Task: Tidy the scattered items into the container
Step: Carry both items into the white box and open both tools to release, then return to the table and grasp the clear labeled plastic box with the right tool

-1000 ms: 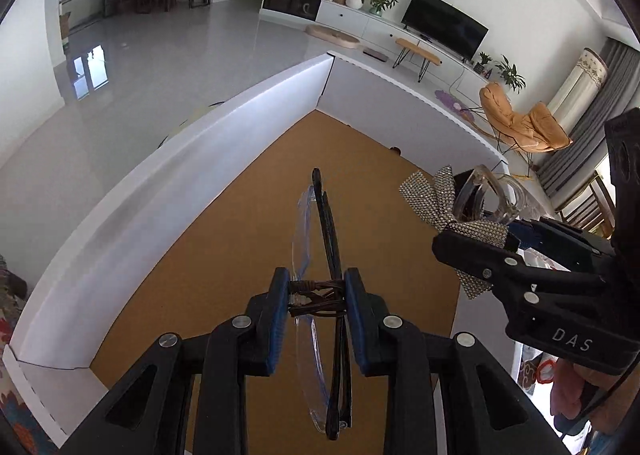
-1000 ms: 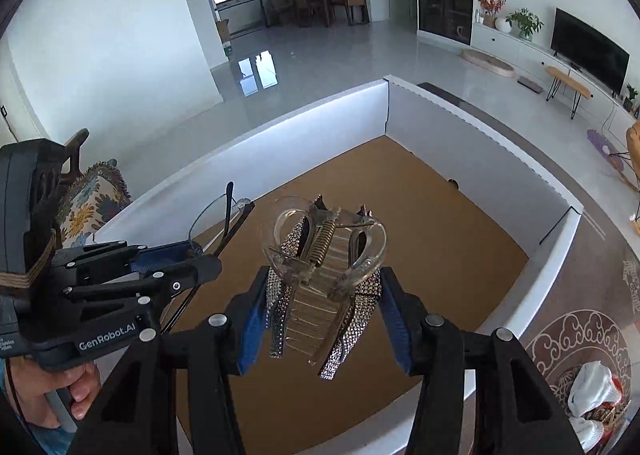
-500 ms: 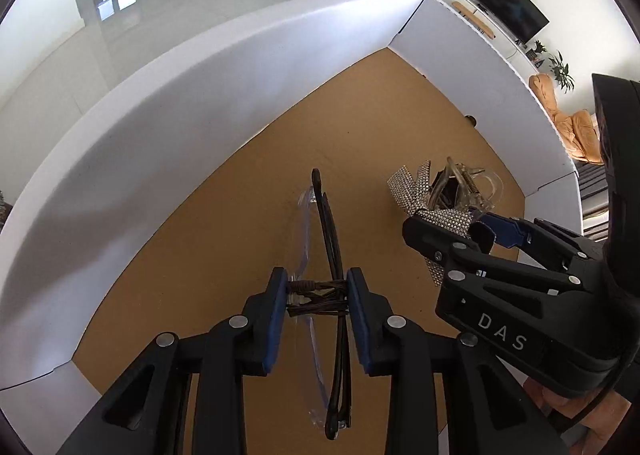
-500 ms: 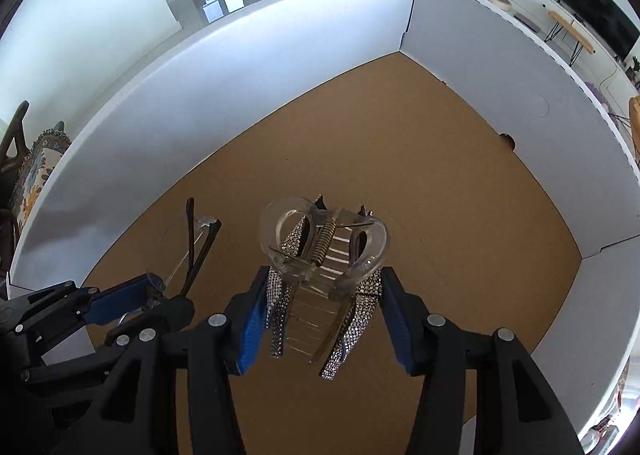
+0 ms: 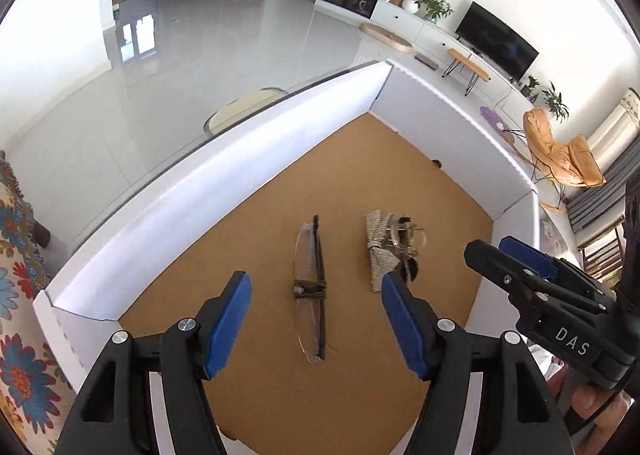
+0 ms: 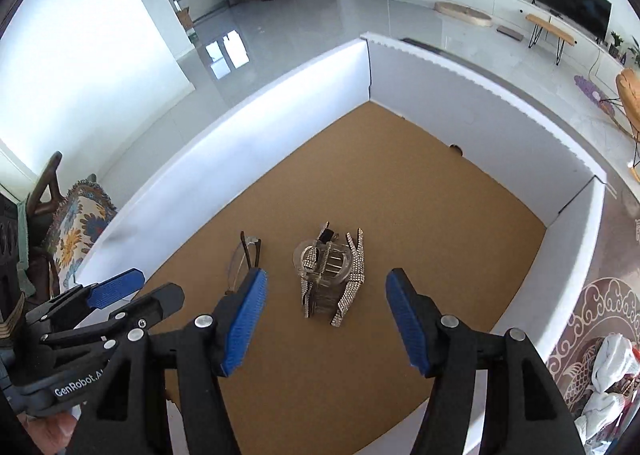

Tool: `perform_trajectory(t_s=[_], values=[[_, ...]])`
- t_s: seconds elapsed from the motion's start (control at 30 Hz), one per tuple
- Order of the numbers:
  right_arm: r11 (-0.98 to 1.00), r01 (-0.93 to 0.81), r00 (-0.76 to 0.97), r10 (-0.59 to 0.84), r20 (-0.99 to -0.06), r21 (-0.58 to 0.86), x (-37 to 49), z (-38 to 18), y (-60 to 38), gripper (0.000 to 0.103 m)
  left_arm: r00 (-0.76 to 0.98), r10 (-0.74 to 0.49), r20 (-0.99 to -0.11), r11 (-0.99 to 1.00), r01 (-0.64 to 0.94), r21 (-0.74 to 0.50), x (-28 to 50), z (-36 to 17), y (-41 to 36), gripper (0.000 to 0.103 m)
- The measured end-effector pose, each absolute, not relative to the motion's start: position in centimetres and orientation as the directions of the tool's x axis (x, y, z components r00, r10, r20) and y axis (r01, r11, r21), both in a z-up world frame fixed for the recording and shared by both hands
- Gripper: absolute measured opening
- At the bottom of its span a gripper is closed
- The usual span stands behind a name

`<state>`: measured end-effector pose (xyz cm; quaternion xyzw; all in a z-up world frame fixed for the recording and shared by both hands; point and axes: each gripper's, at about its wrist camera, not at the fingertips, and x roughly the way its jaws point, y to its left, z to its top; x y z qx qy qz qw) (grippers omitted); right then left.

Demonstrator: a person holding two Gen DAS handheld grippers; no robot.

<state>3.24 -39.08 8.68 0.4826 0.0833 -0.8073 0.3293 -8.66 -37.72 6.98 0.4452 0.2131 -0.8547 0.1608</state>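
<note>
A folded pair of glasses lies on the brown floor of a white-walled box. Beside it, to the right, rests a clear hair claw clip with rhinestone bows. My left gripper hovers above the glasses, its jaws opening, with nothing pressed between the blue pads. My right gripper hangs over the claw clip, jaws also opening and apart from it. The glasses show partly behind the right gripper's left finger. Each gripper appears at the edge of the other's view.
The box has tall white walls on all sides. A floral cushion lies outside at the left. Glossy floor, a TV stand, an orange chair and a patterned rug surround the box.
Both grippers have opened and lifted away. The glasses and the claw clip, held a moment ago, now lie on the box floor.
</note>
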Motion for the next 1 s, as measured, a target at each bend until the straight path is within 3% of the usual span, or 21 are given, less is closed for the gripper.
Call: perform_trajectory(t_s=[0.1, 0.17, 0.23, 0.3, 0.43, 0.57, 0.7, 0.87, 1.0], values=[[-0.774, 0.611, -0.451, -0.512, -0.731, 0.166, 8.6, 10.7, -32.9, 0.063, -0.639, -0.074, -0.766, -0.917, 0.346, -0.2, -6.8, 10.2, -32.3, 0.069], [-0.797, 0.587, -0.525, -0.51, -0.681, 0.144, 12.8, 10.9, -27.2, 0.063, -0.68, -0.034, -0.732, -0.951, 0.248, -0.186, -4.4, 11.1, -27.8, 0.077], [-0.839, 0.534, -0.601, -0.462, -0.652, 0.103, 17.5, 10.0, -20.8, 0.063, -0.702, 0.029, -0.712, -0.973, 0.144, -0.182, -2.8, 10.5, -23.0, 0.092], [-0.891, 0.451, -0.672, -0.381, -0.635, 0.057, 21.9, 8.5, -14.4, 0.063, -0.69, 0.094, -0.718, -0.981, 0.058, -0.184, -1.5, 8.3, -18.2, 0.094], [-0.96, 0.278, -0.722, -0.19, -0.665, -0.028, 28.1, 4.9, -3.7, 0.063, -0.603, 0.195, -0.773, -0.981, -0.118, -0.156, -0.9, 2.2, -8.2, 0.094], [-0.986, 0.156, -0.686, -0.063, -0.725, -0.062, 30.4, 2.8, 5.5, 0.063, -0.547, 0.187, -0.816, -0.973, -0.217, -0.078, -1.0, -2.1, -1.0, 0.094], [-0.986, 0.154, -0.609, -0.045, -0.792, -0.063, 30.9, 1.0, 9.6, 0.063, -0.548, 0.173, -0.819, -0.966, -0.256, -0.032, -0.9, -4.2, 1.7, 0.094], [-0.986, 0.167, -0.622, -0.094, -0.777, -0.015, 30.4, 0.2, 10.5, 0.064, -0.557, 0.155, -0.816, -0.961, -0.275, 0.005, -1.8, -5.1, 3.2, 0.095], [-0.98, 0.198, -0.619, -0.119, -0.776, -0.008, 28.7, -0.1, 9.5, 0.069, -0.549, 0.166, -0.819, -0.958, -0.286, -0.002, -3.6, -5.5, 3.3, 0.103]])
